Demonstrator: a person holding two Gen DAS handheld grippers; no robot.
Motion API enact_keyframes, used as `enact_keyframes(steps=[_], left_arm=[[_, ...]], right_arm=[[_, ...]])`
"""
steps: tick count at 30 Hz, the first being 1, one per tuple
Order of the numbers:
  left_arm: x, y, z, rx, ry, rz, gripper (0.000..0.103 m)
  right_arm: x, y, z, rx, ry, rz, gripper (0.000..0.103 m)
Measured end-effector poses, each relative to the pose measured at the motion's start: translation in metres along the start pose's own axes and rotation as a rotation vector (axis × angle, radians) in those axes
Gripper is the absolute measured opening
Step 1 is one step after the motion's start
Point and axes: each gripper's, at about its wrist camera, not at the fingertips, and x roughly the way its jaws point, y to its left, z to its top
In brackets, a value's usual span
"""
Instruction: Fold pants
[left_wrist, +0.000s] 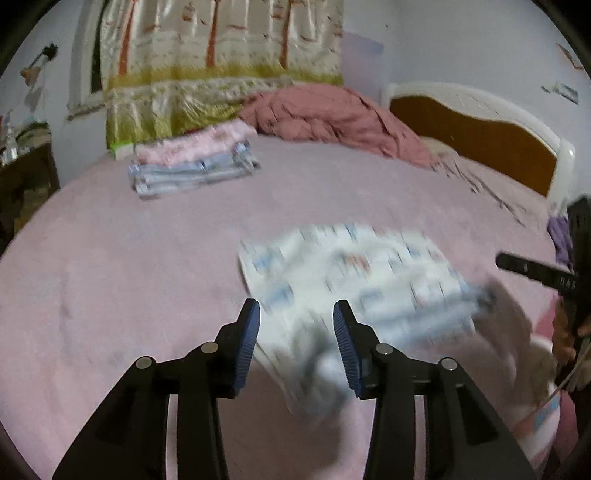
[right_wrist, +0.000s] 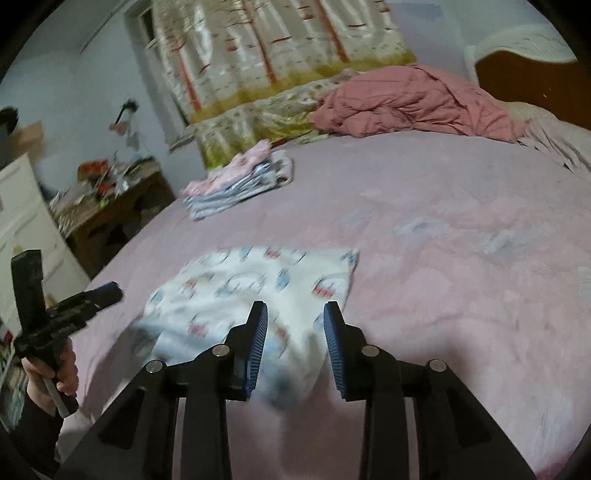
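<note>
White patterned pants (left_wrist: 354, 280) lie folded on the pink bed sheet (left_wrist: 147, 258); they also show in the right wrist view (right_wrist: 251, 295). My left gripper (left_wrist: 296, 314) is open above the near left edge of the pants, holding nothing. My right gripper (right_wrist: 295, 317) is open above the near right edge of the pants, holding nothing. The right gripper also shows at the right edge of the left wrist view (left_wrist: 535, 273), and the left gripper at the left of the right wrist view (right_wrist: 85, 299). The image is motion-blurred.
A stack of folded clothes (left_wrist: 192, 162) sits at the far left of the bed, also in the right wrist view (right_wrist: 240, 181). A crumpled pink blanket (left_wrist: 332, 114) lies by the headboard (left_wrist: 480, 133). A cluttered wooden table (right_wrist: 110, 206) stands left of the bed.
</note>
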Motion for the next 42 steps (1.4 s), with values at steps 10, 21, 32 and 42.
enact_keyframes(steps=[10,21,32,42], left_arm=[[0.014,0.001,-0.032,-0.075,0.065,0.027,0.04],[0.018,-0.014,-0.034,-0.078,0.043,0.059,0.041],[0.012,-0.006,-0.023,-0.117,-0.017,0.072,0.004],[-0.02,-0.011,-0.014,-0.068,-0.054,0.123,0.005]], right_arm=[[0.016,0.006,-0.034,-0.009,0.112,-0.077,0.033],[0.012,-0.009,-0.041,0.149,0.062,-0.062,0.033],[0.017,0.012,-0.035,0.08,0.067,-0.065,0.008],[-0.016,0.018,-0.03,0.034,-0.024,-0.149,0.005]])
